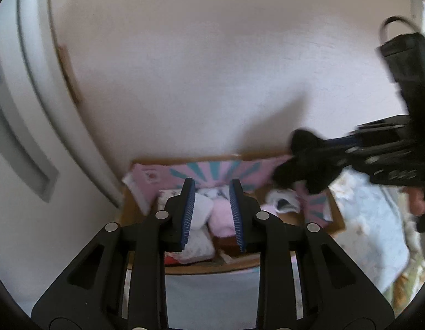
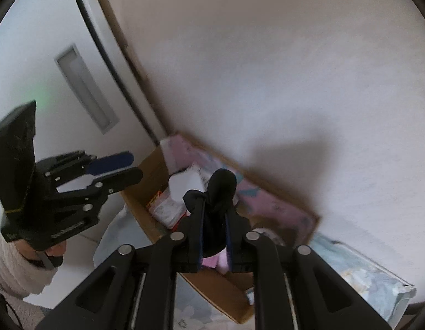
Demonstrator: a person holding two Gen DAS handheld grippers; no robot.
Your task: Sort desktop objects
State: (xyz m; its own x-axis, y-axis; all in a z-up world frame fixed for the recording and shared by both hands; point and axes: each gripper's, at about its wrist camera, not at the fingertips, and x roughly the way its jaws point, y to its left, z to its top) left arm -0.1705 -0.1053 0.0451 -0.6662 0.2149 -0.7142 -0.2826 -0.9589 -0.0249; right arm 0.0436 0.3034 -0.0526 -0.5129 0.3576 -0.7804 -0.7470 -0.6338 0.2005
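An open cardboard box stands against the wall with a pink patterned sheet along its back. Inside lie a pink roll, a white roll and other small fabric items. My left gripper hovers over the box's left half, open, with nothing between its blue pads. Over the box's right half, my right gripper is shut on a black sock, which bunches out past the fingertips. Everything is blurred.
A white wall rises behind the box. To the left is a white door with a recessed handle. The box rests on a light blue floral sheet. A white fleecy sleeve holds the left gripper.
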